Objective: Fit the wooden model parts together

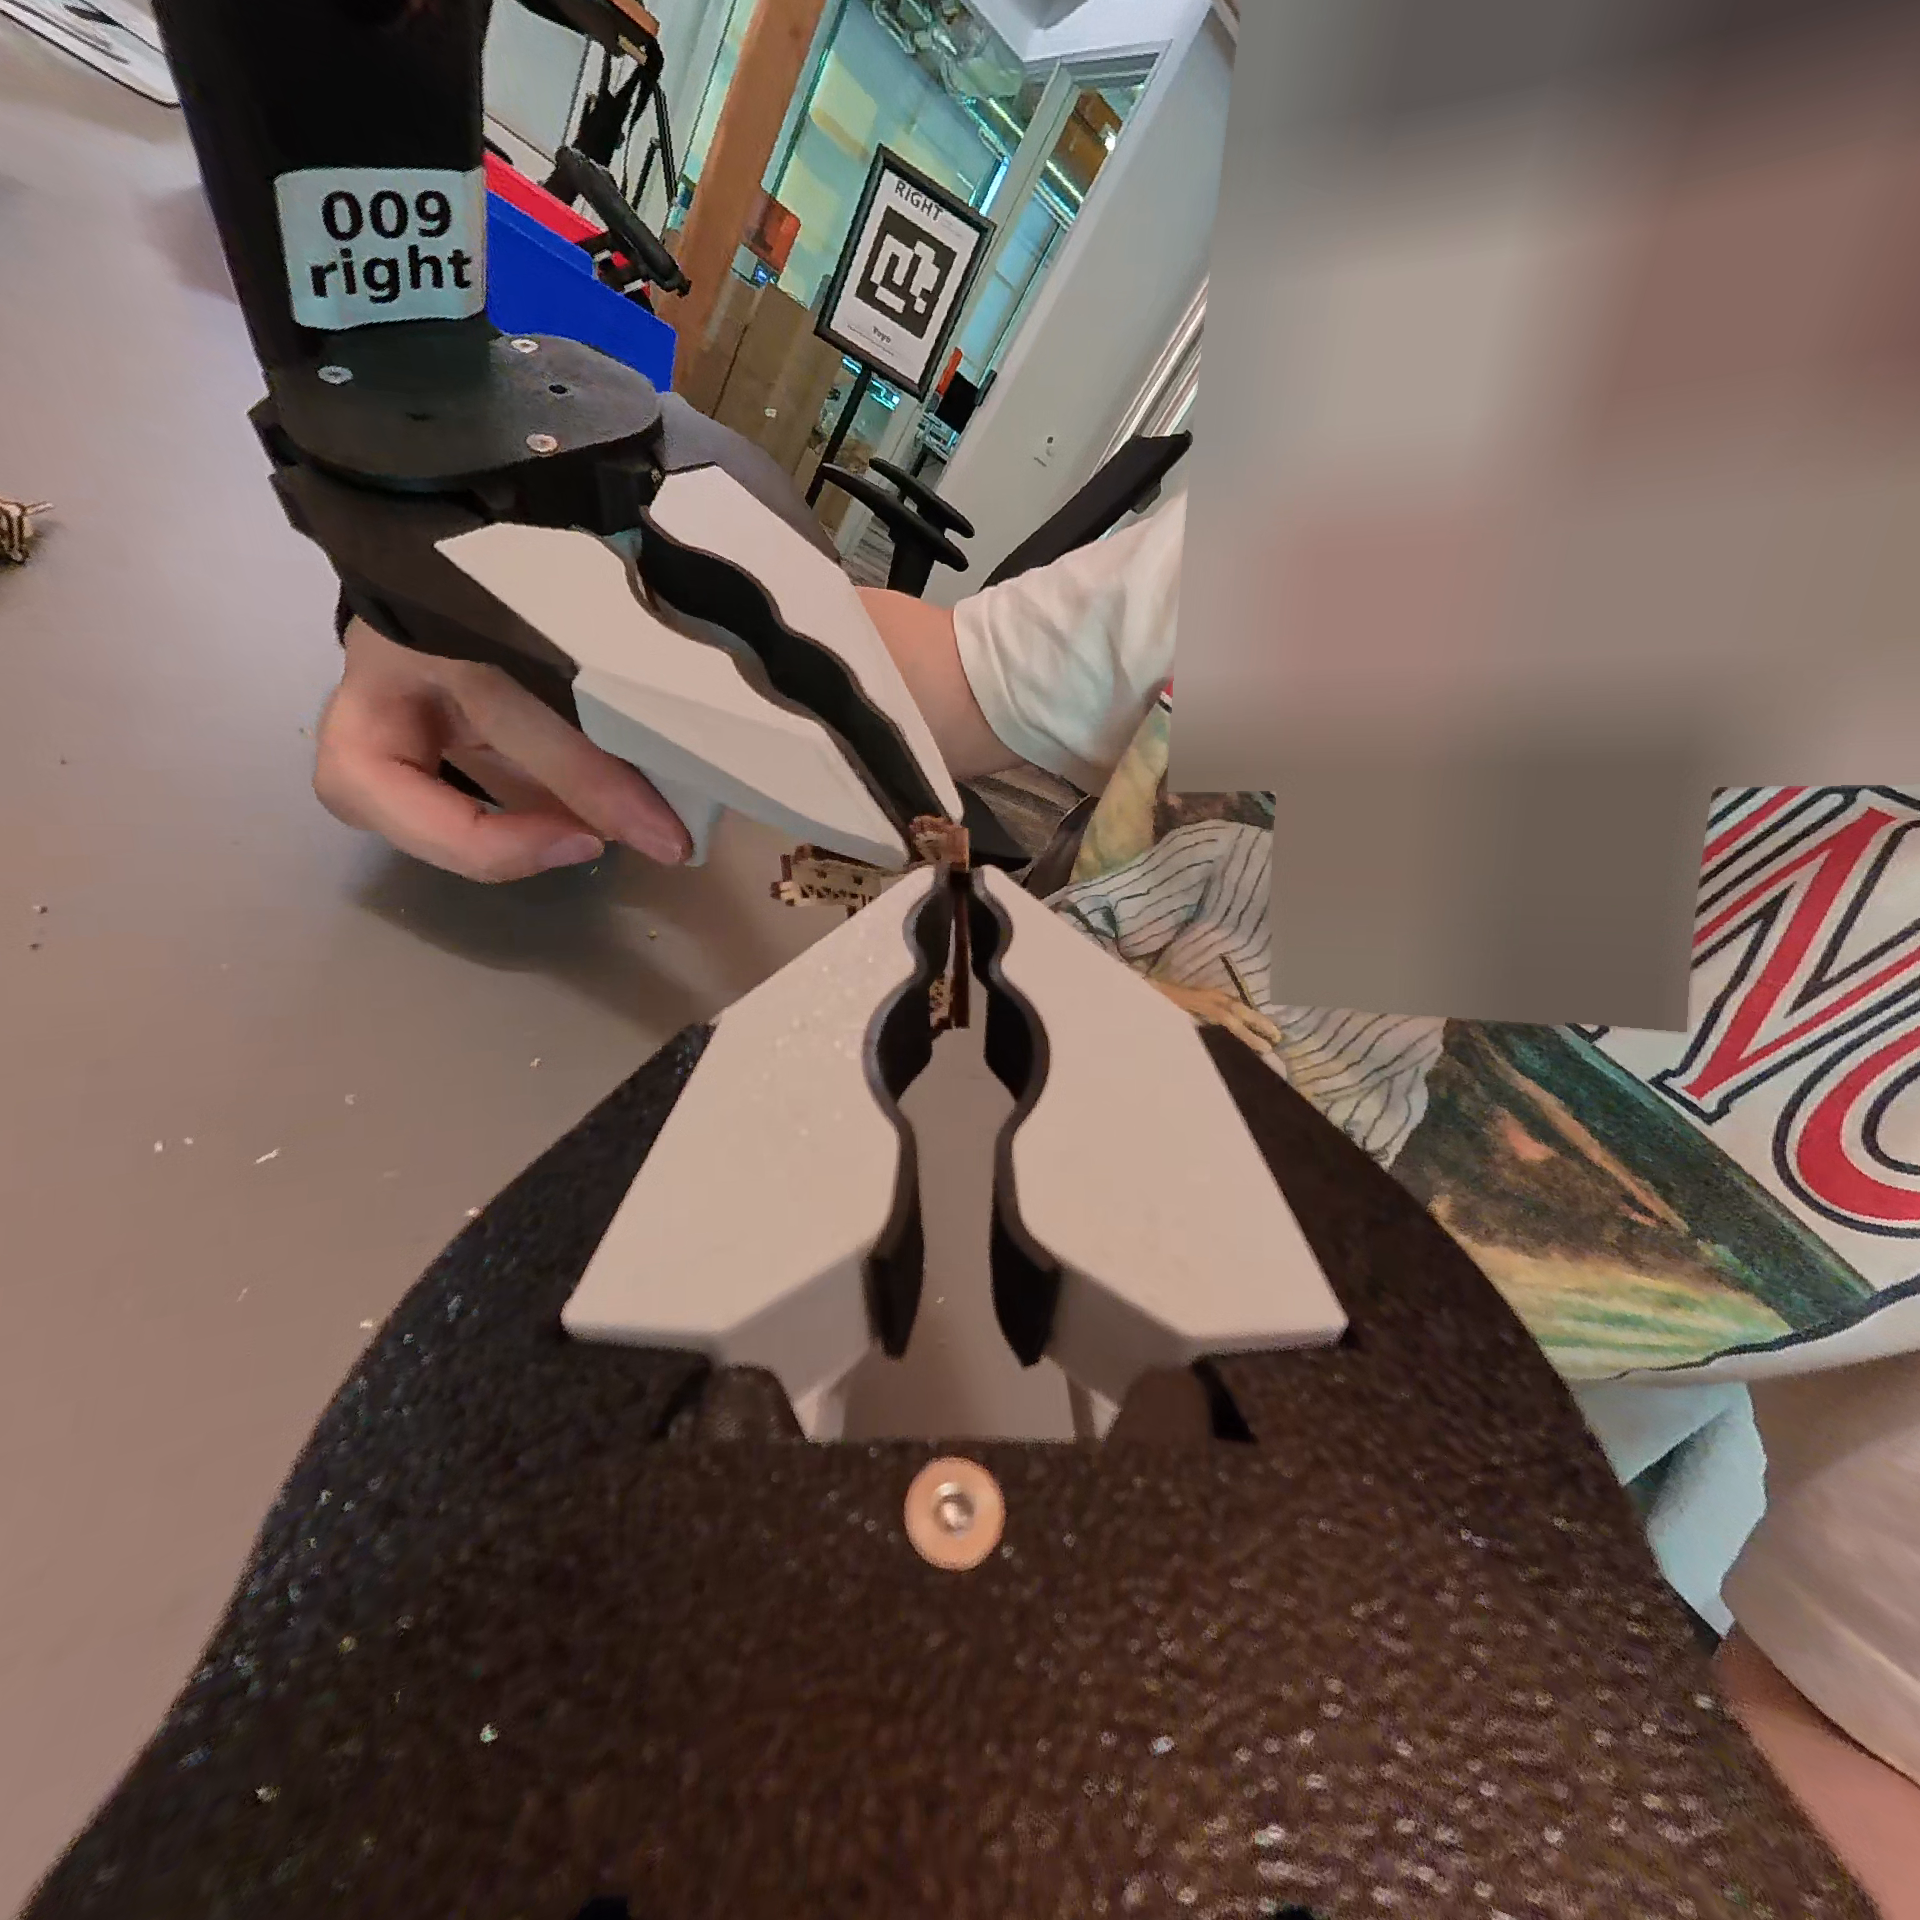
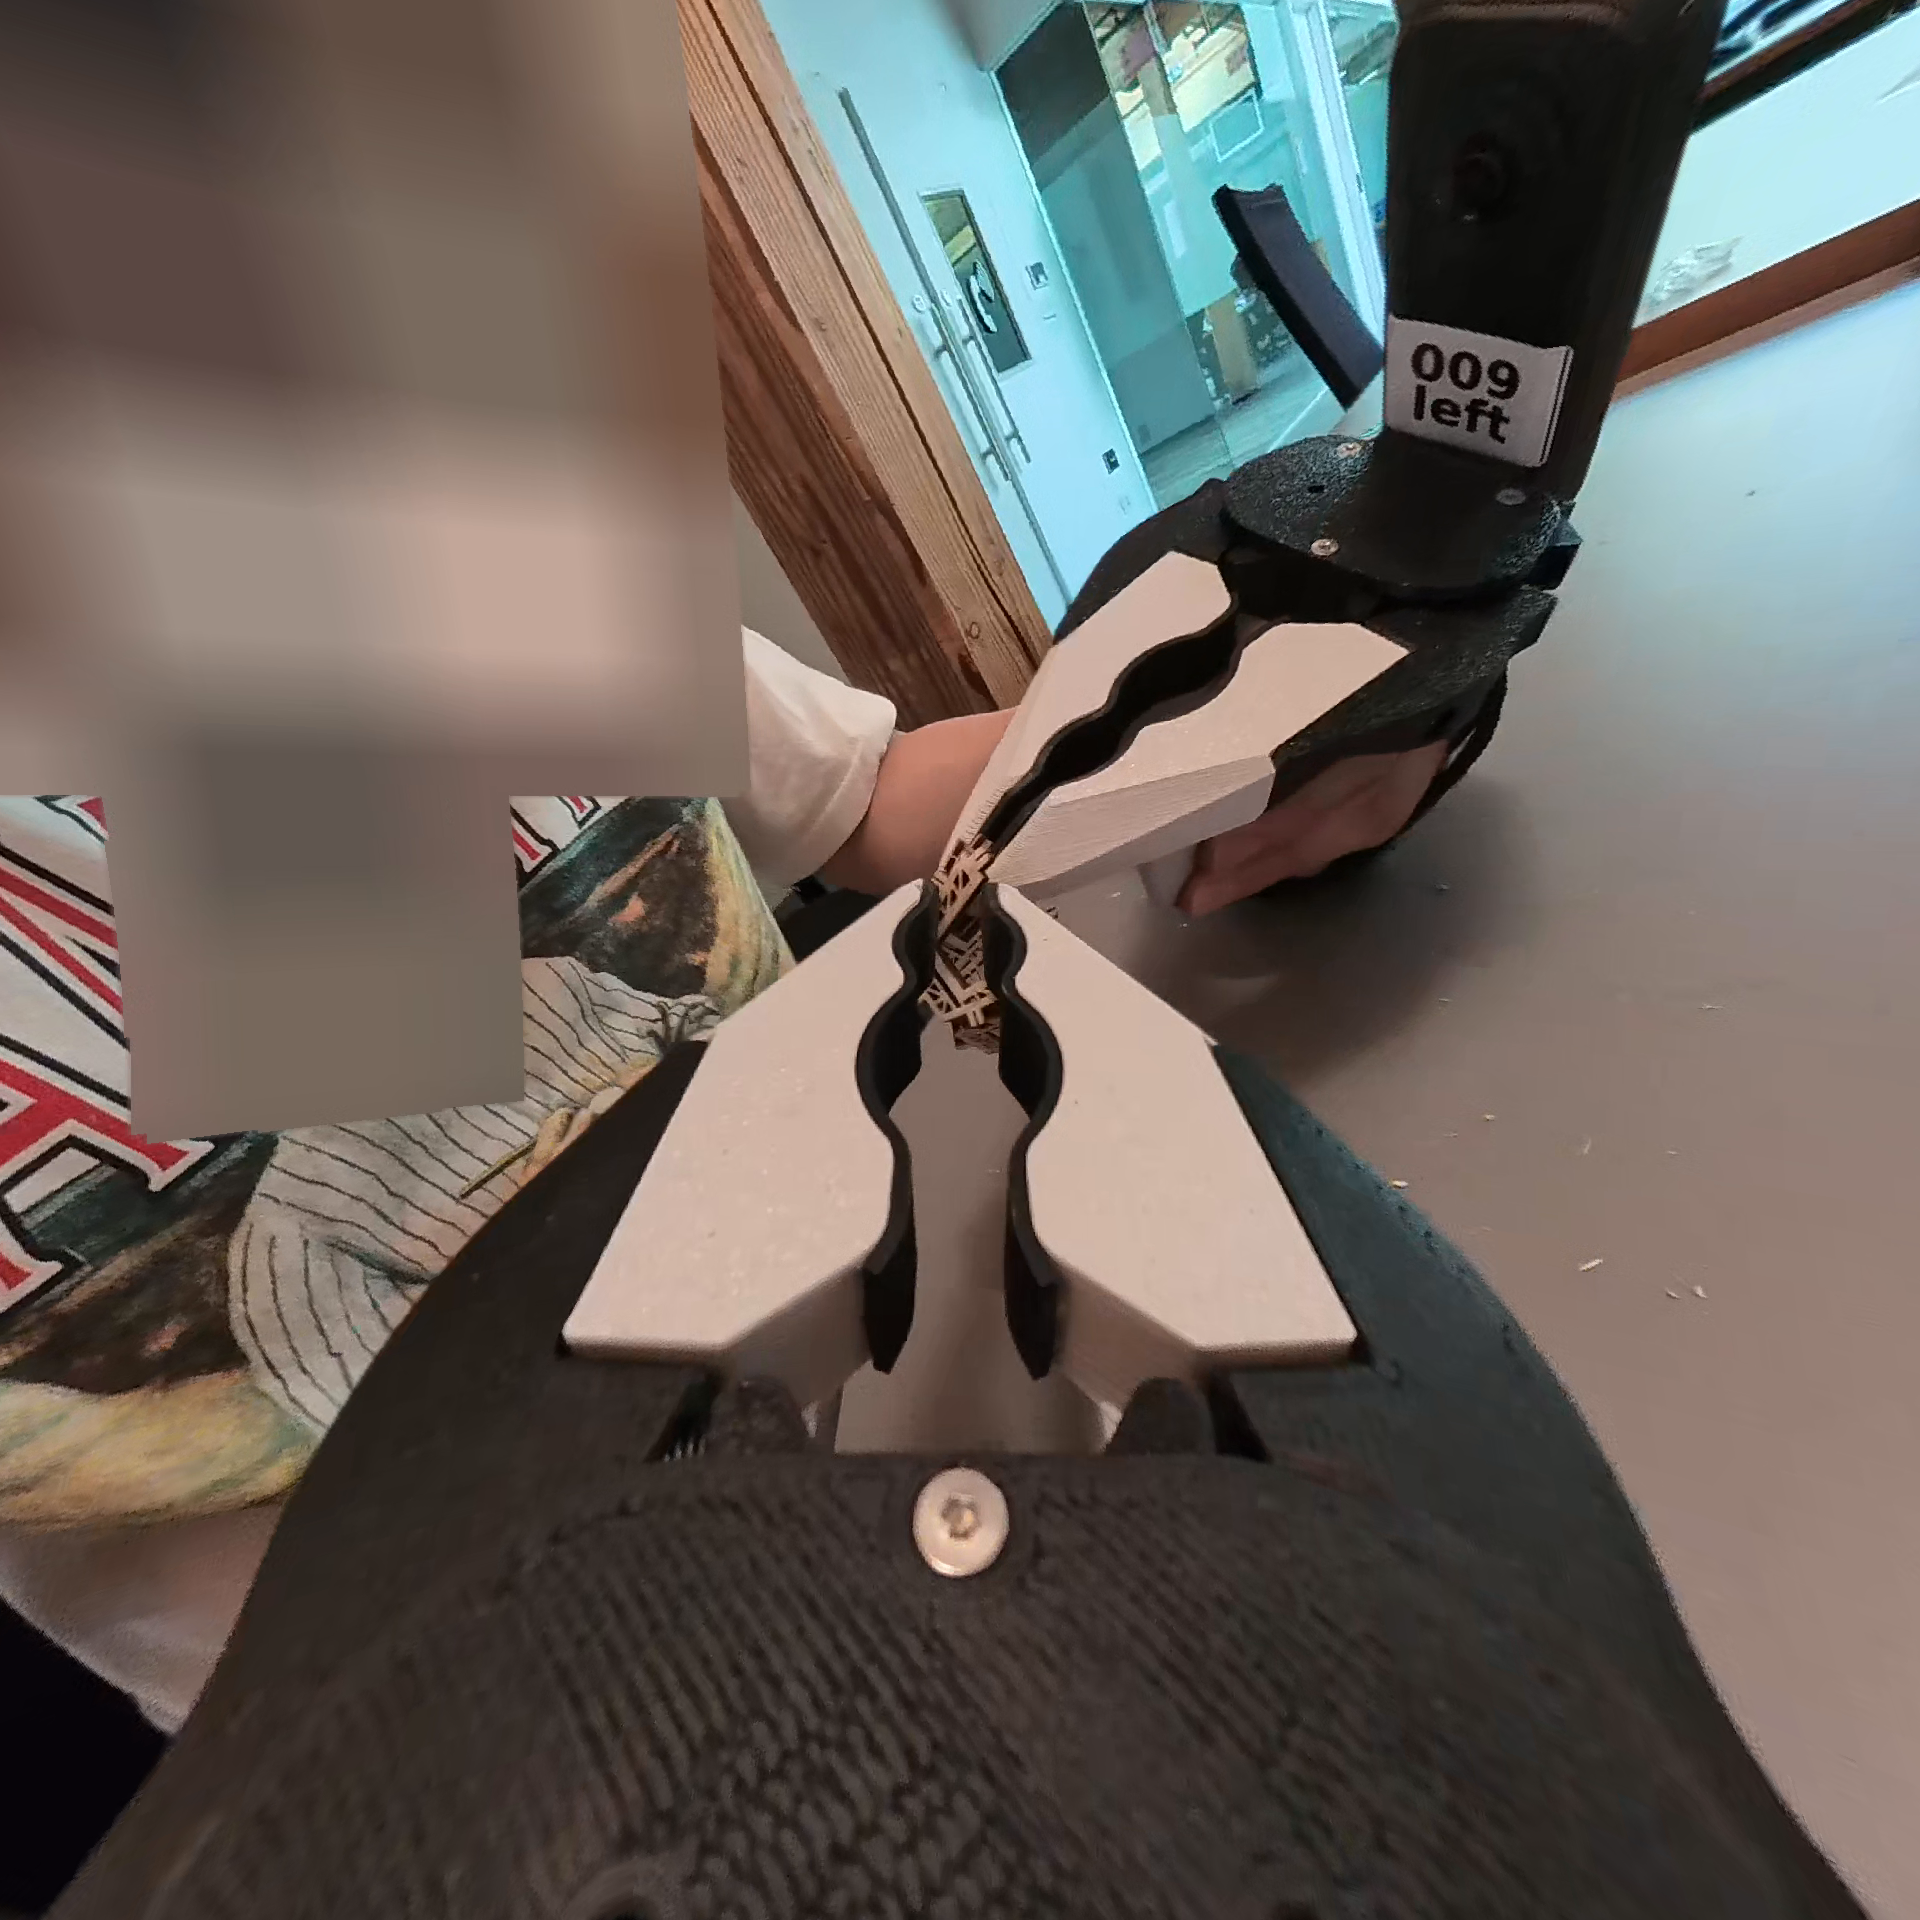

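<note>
In the left wrist view, the left gripper (image 1: pixel 953 883) is nearly closed, its tips pinching a thin dark-edged wooden piece (image 1: pixel 954 971) that stands on edge between the wavy black pads. Tip to tip with it, the right gripper (image 1: pixel 928 826) comes in from the upper left, likewise pinched around a pale patterned wooden part (image 1: pixel 821 881), held in a hand (image 1: pixel 468 774) just above the plain grey desk (image 1: pixel 187 935). Small crumbs of wood dot the desk's left side, and another patterned piece (image 1: pixel 19 528) lies at its far left edge. Behind are blue and red bins (image 1: pixel 566 281), a sign on a stand (image 1: pixel 906 272), black office chairs (image 1: pixel 914 520) and a timber post (image 1: pixel 753 177). The person's printed white shirt (image 1: pixel 1558 1195) fills the right. In the right wrist view, the right gripper (image 2: pixel 961 896) is closed on the patterned wooden part (image 2: pixel 961 987), which runs between its tips and meets the left gripper (image 2: pixel 977 847), also clamped, coming from the upper right over the grey desk (image 2: pixel 1610 935). Wood flecks lie along the desk's right side. Beyond stand a wooden door frame (image 2: pixel 831 416) and glass partitions (image 2: pixel 1195 260).
</note>
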The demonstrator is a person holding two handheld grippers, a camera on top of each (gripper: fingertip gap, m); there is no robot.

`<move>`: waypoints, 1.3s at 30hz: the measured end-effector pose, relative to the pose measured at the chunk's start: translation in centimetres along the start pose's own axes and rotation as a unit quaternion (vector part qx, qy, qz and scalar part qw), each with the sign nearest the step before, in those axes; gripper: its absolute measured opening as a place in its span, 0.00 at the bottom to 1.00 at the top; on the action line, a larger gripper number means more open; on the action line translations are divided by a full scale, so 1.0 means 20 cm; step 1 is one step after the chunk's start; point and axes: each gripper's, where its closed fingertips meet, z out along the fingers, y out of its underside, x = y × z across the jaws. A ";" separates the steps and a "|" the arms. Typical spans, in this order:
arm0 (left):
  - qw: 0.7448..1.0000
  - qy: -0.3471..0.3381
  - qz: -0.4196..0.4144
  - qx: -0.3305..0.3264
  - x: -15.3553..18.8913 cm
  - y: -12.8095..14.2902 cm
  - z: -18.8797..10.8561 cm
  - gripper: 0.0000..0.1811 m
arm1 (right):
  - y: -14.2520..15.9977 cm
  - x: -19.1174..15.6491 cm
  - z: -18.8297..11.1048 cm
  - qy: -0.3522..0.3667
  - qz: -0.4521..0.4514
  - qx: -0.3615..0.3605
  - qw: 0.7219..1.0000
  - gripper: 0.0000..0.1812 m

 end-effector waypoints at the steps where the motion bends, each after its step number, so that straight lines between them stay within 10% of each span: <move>1: 1.000 -0.001 0.000 0.003 0.00 0.00 0.00 0.00 | 0.00 0.00 0.00 -0.003 0.006 0.004 1.000 0.03; 39: 0.984 -0.118 -0.068 -0.116 -0.18 0.19 -0.09 0.00 | 0.18 0.21 0.00 0.120 0.057 -0.127 0.983 0.02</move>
